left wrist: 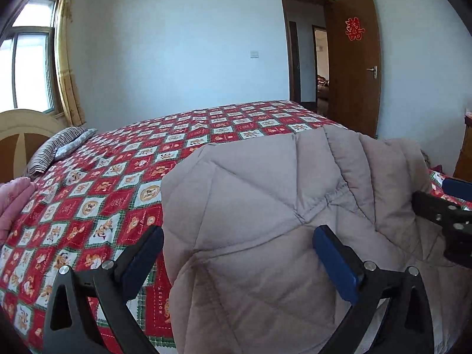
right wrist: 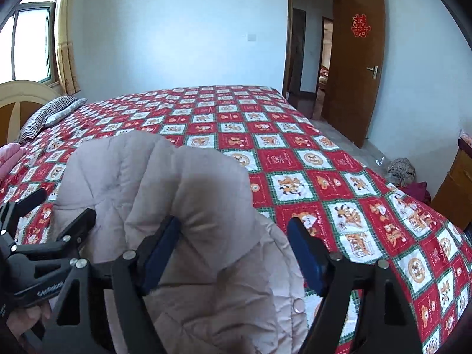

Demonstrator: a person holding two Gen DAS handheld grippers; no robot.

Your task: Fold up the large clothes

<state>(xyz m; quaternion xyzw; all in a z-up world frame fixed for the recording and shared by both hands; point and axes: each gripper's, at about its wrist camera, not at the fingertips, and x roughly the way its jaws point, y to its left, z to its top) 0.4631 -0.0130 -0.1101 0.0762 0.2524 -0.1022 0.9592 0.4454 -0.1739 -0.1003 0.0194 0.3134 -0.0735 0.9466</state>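
Note:
A beige quilted down coat lies bunched at the near edge of the bed, also in the right wrist view. My left gripper is open, its blue-padded fingers wide apart with the coat's fabric between them, not clamped. My right gripper is open too, with a puffed fold of the coat between its fingers. The right gripper shows at the right edge of the left wrist view; the left gripper shows at the left of the right wrist view.
The bed carries a red, white and green patterned cover. A striped pillow and wooden headboard are at the far left, a pink garment beside them. A brown door stands open; clothes lie on the floor.

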